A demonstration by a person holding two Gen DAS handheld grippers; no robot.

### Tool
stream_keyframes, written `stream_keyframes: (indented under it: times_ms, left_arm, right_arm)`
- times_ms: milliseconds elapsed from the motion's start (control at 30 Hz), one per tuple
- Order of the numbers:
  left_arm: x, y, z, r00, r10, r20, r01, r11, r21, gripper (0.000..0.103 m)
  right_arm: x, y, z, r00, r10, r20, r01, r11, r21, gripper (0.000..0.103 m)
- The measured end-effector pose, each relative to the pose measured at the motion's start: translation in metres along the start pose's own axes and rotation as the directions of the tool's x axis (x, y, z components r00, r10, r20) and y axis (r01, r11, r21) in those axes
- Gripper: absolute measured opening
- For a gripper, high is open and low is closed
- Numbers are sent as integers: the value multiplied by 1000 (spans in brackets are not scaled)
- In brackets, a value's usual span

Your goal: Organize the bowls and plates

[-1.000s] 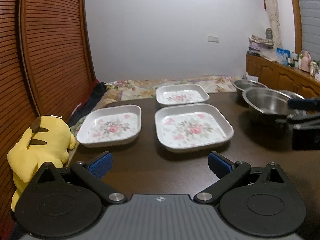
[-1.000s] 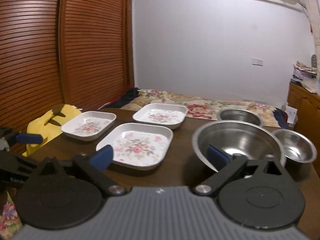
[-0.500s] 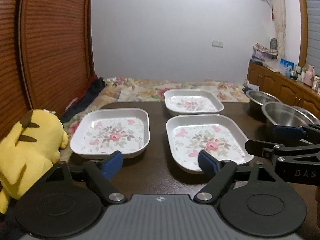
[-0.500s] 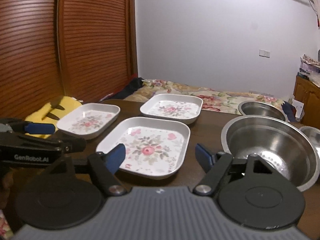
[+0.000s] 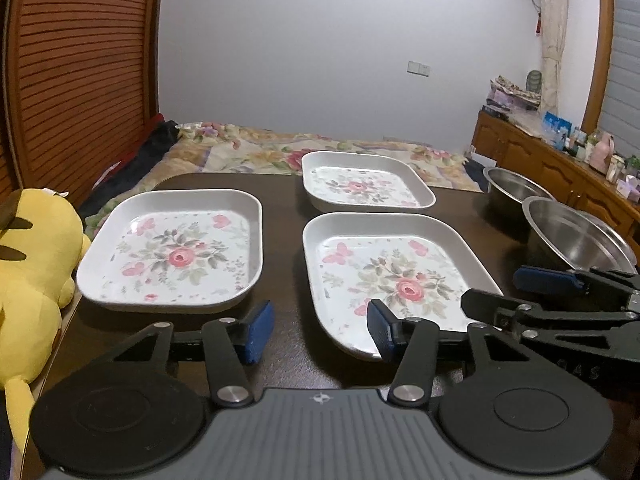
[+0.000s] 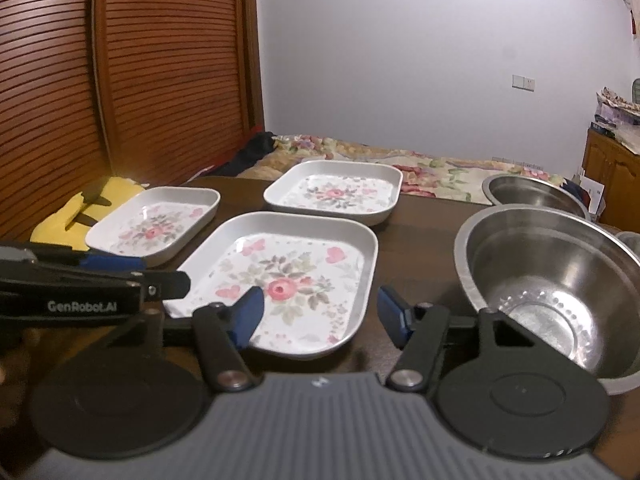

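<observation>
The left gripper (image 5: 320, 330) hangs low over the near edge of the dark table (image 5: 284, 208), its blue-padded fingers (image 5: 258, 330) spread apart with nothing between them. The near floral plate (image 5: 394, 276) lies just ahead and to its right, its near rim partly behind the right-hand pad; the left floral plate (image 5: 176, 248) sits ahead on the other side, and the far floral plate (image 5: 364, 184) lies beyond, apart from both.

The right gripper (image 6: 320, 314) is likewise open and empty, its pads straddling the near right corner of the near floral plate (image 6: 288, 276) as the camera sees it (whether they touch the rim cannot be told). The large steel bowl (image 6: 560, 280) stands just to its right, with a second steel bowl (image 6: 532, 194) behind that and the edge of a third (image 6: 630, 238) peeking out at the right.

The plates are white, square with rounded corners and raised rims, each printed with a pink rose, leaves and butterflies. The bowls are round, polished metal, with light glinting in the big one's bottom.

The tabletop is dark brown wood and slightly glossy. A yellow plush toy (image 5: 28, 272) leans at its left edge. Beyond lie a flowered bedspread (image 5: 304, 150), slatted wooden doors (image 5: 80, 68), a plain pale wall (image 5: 340, 40) and a cluttered wooden cabinet (image 5: 560, 164).
</observation>
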State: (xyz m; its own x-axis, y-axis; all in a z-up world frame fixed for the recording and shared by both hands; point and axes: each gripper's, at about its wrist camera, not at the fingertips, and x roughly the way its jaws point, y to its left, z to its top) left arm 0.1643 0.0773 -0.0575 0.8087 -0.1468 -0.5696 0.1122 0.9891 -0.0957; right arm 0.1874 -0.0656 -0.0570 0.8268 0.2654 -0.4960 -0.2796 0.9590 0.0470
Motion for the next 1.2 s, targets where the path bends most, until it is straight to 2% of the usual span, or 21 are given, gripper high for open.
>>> stream_keyframes:
  times_ms: [100, 300, 400, 533, 667, 733, 1200]
  left_arm:
    - [4, -1, 2, 1000, -2, -3, 2, 1000, 3, 54]
    - [14, -1, 3, 1000, 0, -21, 0, 1000, 11, 43]
    - [18, 0, 3, 1000, -7, -28, 7, 1000, 6, 36]
    - [21, 1, 4, 999, -20, -29, 20, 1000, -7, 22]
    - [24, 2, 3, 999, -24, -27, 25, 1000, 3, 16]
    - [26, 4, 3, 999, -30, -33, 30, 1000, -2, 14]
    - [23, 13, 4, 995, -86, -41, 86, 996, 6, 13]
  right_arm:
    - [4, -2, 1, 1000, 4, -11, -4, 1000, 19, 62]
    - [11, -3, 0, 1000, -2, -21, 3, 999, 40, 61]
    - [13, -6, 1, 1000, 1, -25, 1, 998, 60, 56]
    - [16, -10, 0, 1000, 2, -26, 0, 997, 83, 47]
    - [18, -19, -2, 999, 13, -36, -8, 992, 124, 37]
    - [19, -23, -4, 999, 21, -43, -15, 990, 141, 31]
    - [16, -25, -8, 997, 29, -68, -19, 990, 141, 22]
